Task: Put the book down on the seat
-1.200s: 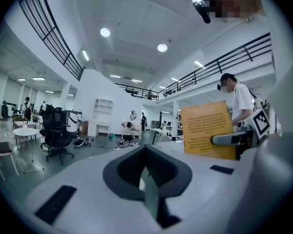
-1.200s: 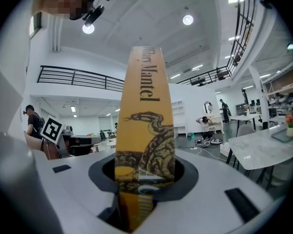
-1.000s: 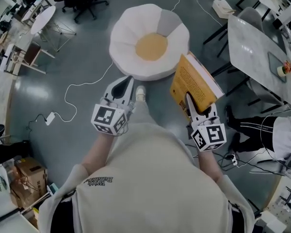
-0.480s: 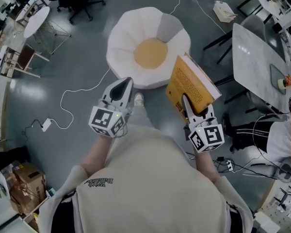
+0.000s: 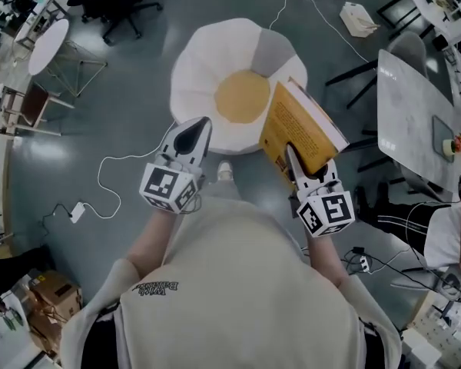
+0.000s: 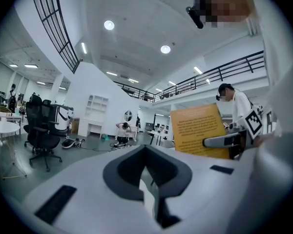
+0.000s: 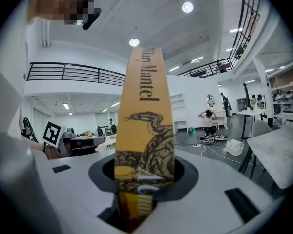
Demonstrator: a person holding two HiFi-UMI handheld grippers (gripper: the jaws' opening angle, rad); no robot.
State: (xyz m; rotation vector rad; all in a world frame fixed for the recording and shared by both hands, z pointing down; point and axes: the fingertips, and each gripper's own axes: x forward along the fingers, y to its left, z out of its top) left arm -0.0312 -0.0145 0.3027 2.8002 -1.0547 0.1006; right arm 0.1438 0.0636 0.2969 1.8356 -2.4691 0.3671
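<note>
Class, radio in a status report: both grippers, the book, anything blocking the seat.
Left gripper shut, empty. Right gripper shut on book. Book not yet on seat. Seat bare; floor cable off to the side.

Standing with the left arm (image 5: 152,243) and right arm (image 5: 328,258) both stretched out front, elbows bent. Holding the left gripper (image 5: 203,123) roughly level and pointing ahead, with jaws closed together on nothing. Carrying the right gripper (image 5: 290,151) at about the same height and heading, a little apart from the left one. Pinching a book (image 5: 311,121) low on its spine between the right jaws.
</note>
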